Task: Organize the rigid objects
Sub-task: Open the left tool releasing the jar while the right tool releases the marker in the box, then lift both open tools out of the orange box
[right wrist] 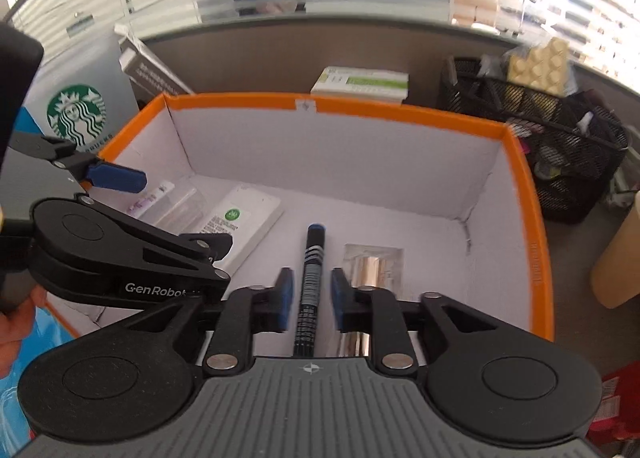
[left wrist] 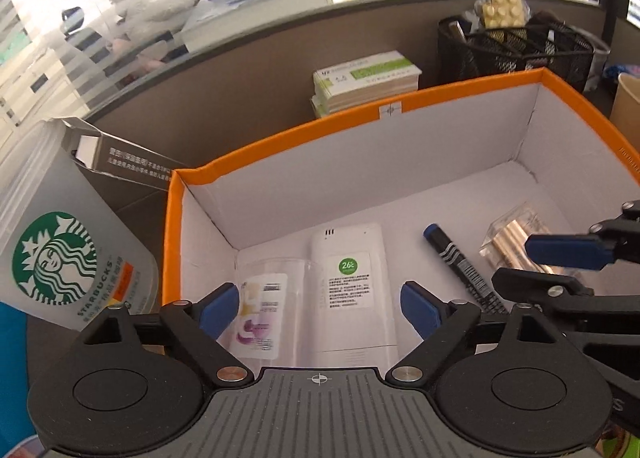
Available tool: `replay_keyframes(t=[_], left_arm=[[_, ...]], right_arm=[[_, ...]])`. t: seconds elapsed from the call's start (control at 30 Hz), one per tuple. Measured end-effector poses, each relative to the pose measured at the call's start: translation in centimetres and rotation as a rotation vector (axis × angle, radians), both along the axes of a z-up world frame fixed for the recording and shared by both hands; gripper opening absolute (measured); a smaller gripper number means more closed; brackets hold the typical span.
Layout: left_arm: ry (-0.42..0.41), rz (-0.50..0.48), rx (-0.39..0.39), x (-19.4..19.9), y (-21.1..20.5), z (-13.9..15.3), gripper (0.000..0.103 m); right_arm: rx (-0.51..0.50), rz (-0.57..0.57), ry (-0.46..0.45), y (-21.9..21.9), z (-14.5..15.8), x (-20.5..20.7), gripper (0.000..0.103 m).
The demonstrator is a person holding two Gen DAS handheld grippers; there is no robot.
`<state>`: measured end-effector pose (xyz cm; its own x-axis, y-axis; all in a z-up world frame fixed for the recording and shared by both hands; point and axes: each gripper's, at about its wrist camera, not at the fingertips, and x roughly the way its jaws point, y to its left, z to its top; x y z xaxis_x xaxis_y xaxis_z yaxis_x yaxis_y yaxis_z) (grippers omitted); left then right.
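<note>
In the box (left wrist: 280, 146) four things lie side by side on the floor — from left to right the packet (left wrist: 260, 306), the remote (left wrist: 352, 290), the marker (left wrist: 460, 262) and the clear case (left wrist: 516, 242). The left gripper (left wrist: 318, 308) hangs above the packet and remote, the right gripper (right wrist: 308, 300) astride the marker. Left of the box stands the cup (left wrist: 56, 258); behind the box lie stacked cartons (left wrist: 364, 82), with the mesh basket (left wrist: 516, 46) to their right.

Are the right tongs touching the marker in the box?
Apart. The right wrist view shows the marker lying between the right tongs, with white box floor visible on both sides between it and the blue pads.
</note>
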<state>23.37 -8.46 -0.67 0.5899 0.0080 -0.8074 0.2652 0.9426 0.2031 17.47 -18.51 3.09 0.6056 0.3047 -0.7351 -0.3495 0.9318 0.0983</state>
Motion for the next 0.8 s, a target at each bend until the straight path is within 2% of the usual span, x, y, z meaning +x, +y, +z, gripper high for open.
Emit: replay_keyframes(t=[0.23, 0.27, 0.37, 0.5, 0.63, 0.8], left_arm=[[-0.087, 0.001, -0.056, -2.8, 0.1, 3.1, 0.091], [-0.105, -0.005, -0.069, -3.4, 0.2, 3.7, 0.094], [-0.189, -0.031, -0.098, -6.7, 0.8, 5.4, 0.099], [-0.298, -0.064, -0.144, -12.5, 2.4, 5.9, 0.103], [-0.279, -0.087, -0.188, -16.5, 2.6, 3.5, 0.103], [-0.185, -0.11, -0.243, -18.7, 1.5, 0.0, 0.103]], right_arm=[[0.029, -0.012, -0.095, -0.8, 2.7, -2.6, 0.026], [0.034, -0.014, -0.117, -1.0, 3.3, -3.3, 0.026], [0.048, -0.022, -0.22, -1.8, 5.2, -6.3, 0.026], [0.104, -0.022, -0.328, -4.5, 6.6, -12.3, 0.034], [0.065, -0.062, -0.331, -6.7, 4.5, -17.2, 0.034], [0.017, -0.11, -0.219, -8.0, 0.1, -20.0, 0.034]])
